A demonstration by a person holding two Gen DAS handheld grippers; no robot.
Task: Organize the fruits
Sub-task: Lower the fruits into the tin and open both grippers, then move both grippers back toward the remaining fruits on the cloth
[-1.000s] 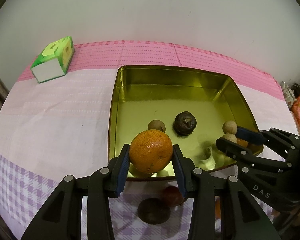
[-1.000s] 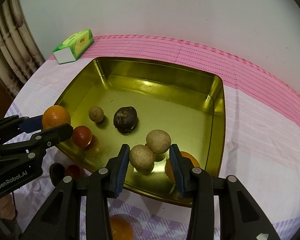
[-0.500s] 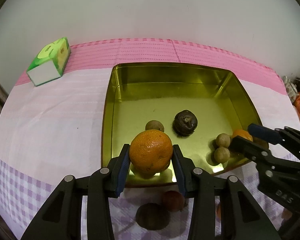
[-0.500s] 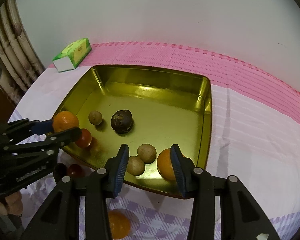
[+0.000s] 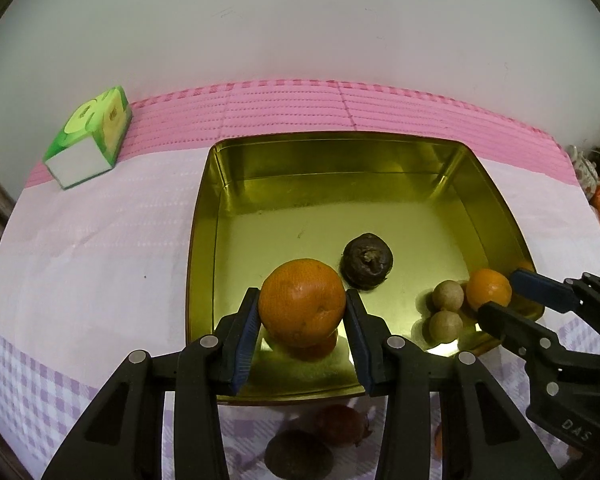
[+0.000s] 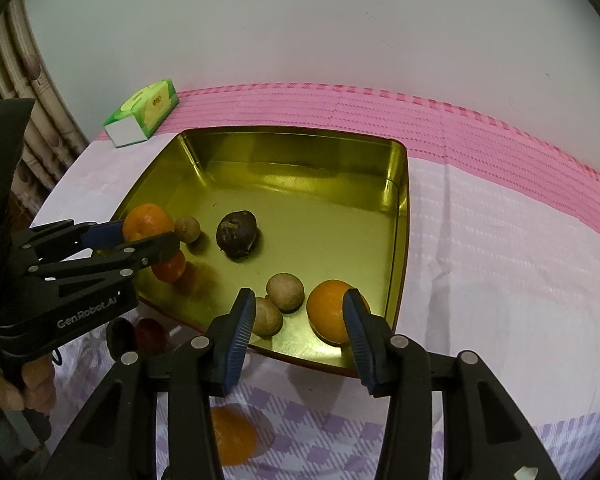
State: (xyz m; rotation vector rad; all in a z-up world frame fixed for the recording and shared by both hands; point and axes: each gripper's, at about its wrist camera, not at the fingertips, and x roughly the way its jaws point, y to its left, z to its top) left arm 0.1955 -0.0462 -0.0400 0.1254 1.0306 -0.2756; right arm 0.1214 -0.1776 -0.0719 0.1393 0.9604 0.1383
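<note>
We find the left gripper clamped on a round orange mandarin, both blue pads pressing its sides, above the near-left part of a square gold metal tray. A smaller reddish-orange fruit lies on the tray floor directly beneath the held mandarin. Just beyond the left fingertips, slightly to their right, sits a dark brown wrinkled fruit. A small tan round fruit lies just beside the left fingertips in the right wrist view.

We find the right gripper with jaws parted and nothing between the pads. Two tan round fruits lie touching each other on the tray floor below the gap, nearer its left finger. A second orange mandarin rests on the tray floor, partly hidden behind the right finger.

Outside the tray, on the pink and lilac checked tablecloth behind the fingers, lie a dark fruit, a red fruit and another orange fruit. A green tissue box stands far beyond the fingers, left.
</note>
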